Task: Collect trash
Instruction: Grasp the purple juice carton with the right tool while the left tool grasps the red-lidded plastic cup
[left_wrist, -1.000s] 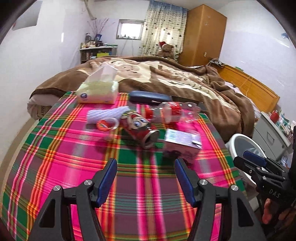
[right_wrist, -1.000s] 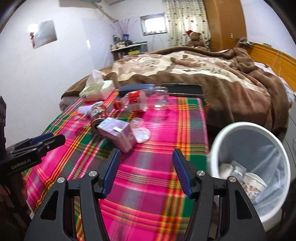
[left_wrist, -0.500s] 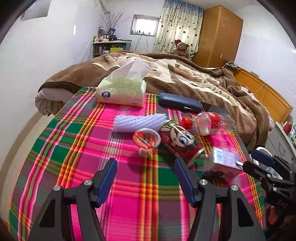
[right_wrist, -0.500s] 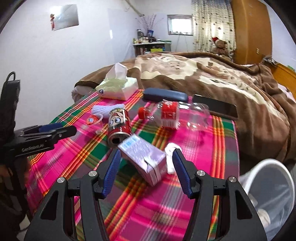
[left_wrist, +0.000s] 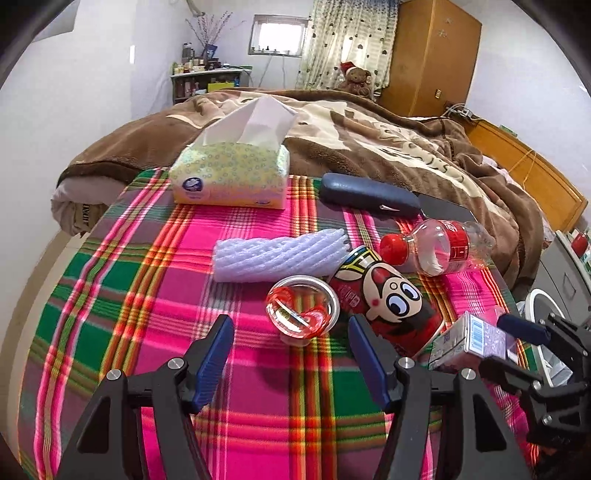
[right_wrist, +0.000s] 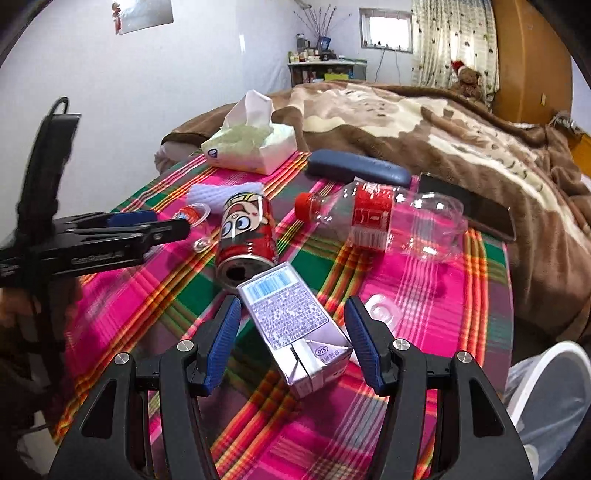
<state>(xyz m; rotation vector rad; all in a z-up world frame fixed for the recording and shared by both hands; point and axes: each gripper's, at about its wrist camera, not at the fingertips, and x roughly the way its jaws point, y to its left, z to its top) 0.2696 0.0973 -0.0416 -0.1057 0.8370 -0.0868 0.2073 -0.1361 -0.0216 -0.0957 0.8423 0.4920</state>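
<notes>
Trash lies on a plaid tablecloth (left_wrist: 129, 306). My left gripper (left_wrist: 291, 350) is open, just short of a clear plastic cup with red swirls (left_wrist: 302, 309). Beside it lie a red cartoon can (left_wrist: 388, 306), a white foam net sleeve (left_wrist: 277, 254) and an empty clear bottle with a red cap (left_wrist: 436, 247). My right gripper (right_wrist: 291, 332) is open, its jaws on either side of a purple drink carton (right_wrist: 295, 328), not touching it. The can (right_wrist: 247, 232) and the bottle (right_wrist: 380, 221) lie beyond it. A clear lid (right_wrist: 380, 310) lies to the right.
A tissue box (left_wrist: 232, 173), a dark blue case (left_wrist: 369, 195) and a black phone (right_wrist: 469, 206) lie at the table's far side by the bed's brown blanket. A white lined trash bin (right_wrist: 550, 398) stands on the floor at right.
Both grippers have moved forward and left over the table. The left has closed in on the clear cup, the right has come up around the purple carton. The bin has slid toward the right edge.
</notes>
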